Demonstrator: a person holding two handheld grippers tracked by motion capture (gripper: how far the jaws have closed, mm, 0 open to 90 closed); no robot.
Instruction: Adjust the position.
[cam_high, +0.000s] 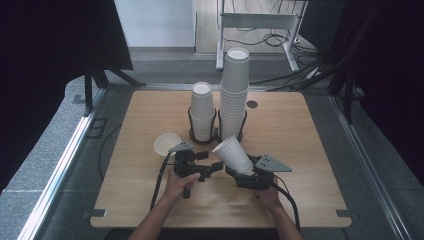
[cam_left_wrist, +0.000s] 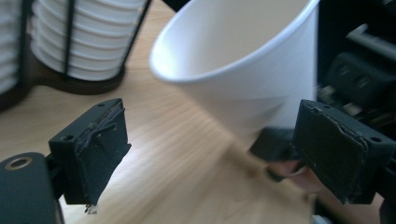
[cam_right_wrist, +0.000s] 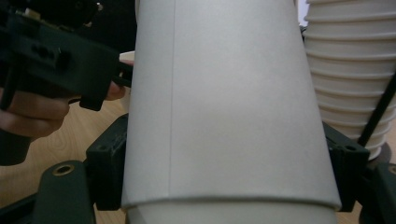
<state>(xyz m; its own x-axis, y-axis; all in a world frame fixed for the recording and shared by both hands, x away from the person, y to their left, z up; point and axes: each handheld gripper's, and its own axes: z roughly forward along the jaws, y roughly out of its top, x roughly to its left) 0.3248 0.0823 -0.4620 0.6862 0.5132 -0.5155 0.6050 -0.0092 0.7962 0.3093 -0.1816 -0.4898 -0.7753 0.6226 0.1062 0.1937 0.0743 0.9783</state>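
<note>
My right gripper (cam_high: 243, 169) is shut on a white paper cup (cam_high: 231, 152), gripping it near the base. The cup tilts up and to the left with its mouth open. In the right gripper view the cup (cam_right_wrist: 224, 102) sits between both black jaws, my right gripper (cam_right_wrist: 226, 163) pressing on its sides. My left gripper (cam_high: 216, 166) points right, just left of the cup's base. In its own view my left gripper (cam_left_wrist: 219, 154) stands open with nothing between its pads (cam_left_wrist: 100, 144). The cup's rim (cam_left_wrist: 233, 60) hangs just beyond them.
Two stacks of white cups stand in black wire holders at the table's middle back, a short one (cam_high: 202, 111) and a tall one (cam_high: 234, 90). A single cup (cam_high: 167, 144) sits left of my left gripper. The wooden table (cam_high: 310, 150) has bare room at the right.
</note>
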